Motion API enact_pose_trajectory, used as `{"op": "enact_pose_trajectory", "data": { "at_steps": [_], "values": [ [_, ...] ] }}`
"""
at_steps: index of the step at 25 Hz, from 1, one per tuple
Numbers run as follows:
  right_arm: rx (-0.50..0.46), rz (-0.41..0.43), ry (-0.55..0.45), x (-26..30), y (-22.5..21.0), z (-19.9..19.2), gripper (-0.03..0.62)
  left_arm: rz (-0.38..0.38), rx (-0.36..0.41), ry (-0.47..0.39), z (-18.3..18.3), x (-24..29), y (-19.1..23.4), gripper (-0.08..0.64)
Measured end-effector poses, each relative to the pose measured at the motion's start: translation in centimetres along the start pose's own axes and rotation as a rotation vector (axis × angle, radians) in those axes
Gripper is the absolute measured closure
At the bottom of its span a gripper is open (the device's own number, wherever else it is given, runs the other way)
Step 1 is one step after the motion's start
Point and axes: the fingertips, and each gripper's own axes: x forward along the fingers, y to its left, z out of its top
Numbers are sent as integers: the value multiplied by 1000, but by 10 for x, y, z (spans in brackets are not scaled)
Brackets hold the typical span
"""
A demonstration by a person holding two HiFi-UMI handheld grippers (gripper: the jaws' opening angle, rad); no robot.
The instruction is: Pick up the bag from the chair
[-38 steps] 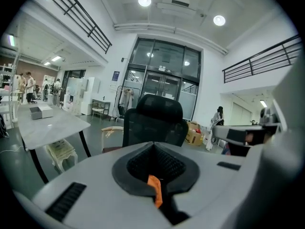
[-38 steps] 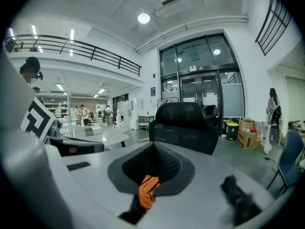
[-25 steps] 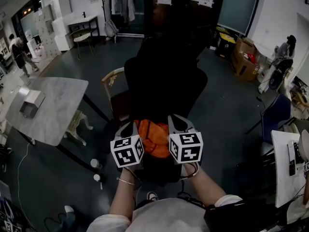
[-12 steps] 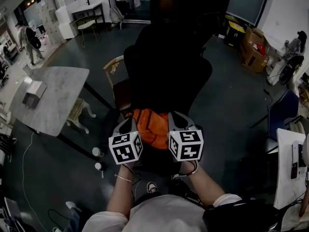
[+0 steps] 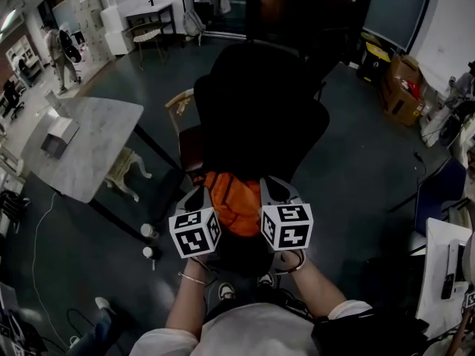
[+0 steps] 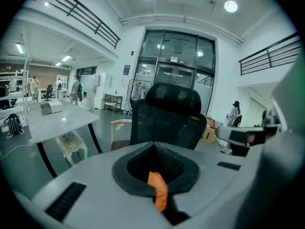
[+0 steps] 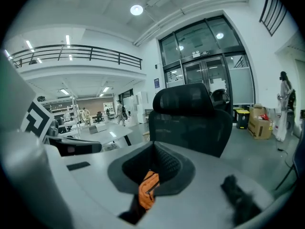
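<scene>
Head view: both tools are out in front, marker cubes up, side by side over the front of a black chair (image 5: 260, 117). The orange bag (image 5: 236, 202) is bunched between them at the front of the seat. Can't tell if its underside touches the seat. The left tool (image 5: 199, 193) is at the bag's left edge and the right tool (image 5: 272, 185) at its right edge, with the bag spanning the gap. The person's forearms run in from the bottom of the frame.

Left gripper view: the jaws are together, pinching a thin strip of the bag (image 6: 157, 191), and the orange fabric hangs down from the pinch. The chair backrest is straight ahead.

Right gripper view: the jaws are together as well, clamped on a fold of the bag (image 7: 147, 190) that has a dark zip line on it. The chair backrest and headrest are ahead, and the left tool's cube shows at the left edge.

Around: a grey counter (image 5: 93, 162) stands left of the chair with a small box (image 5: 59, 134) on it. A wooden chair (image 5: 178, 108) sits between the counter and the black chair. Two cups (image 5: 148, 231) stand on the dark floor (image 5: 356, 169) near a counter leg. Cardboard boxes (image 5: 404, 87) are far off to the right.
</scene>
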Motion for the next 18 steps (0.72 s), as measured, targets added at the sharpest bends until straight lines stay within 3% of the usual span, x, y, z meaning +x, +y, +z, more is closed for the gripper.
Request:
{"op": "enact_pose_trajectory", "data": {
  "at_steps": [8, 18],
  "values": [
    [6, 51, 29, 17, -2, -10, 560, 59, -34, 28, -17, 7, 9, 548],
    [69, 55, 119, 50, -3, -64, 560, 90, -66, 111, -68, 31, 35, 548]
  ]
}}
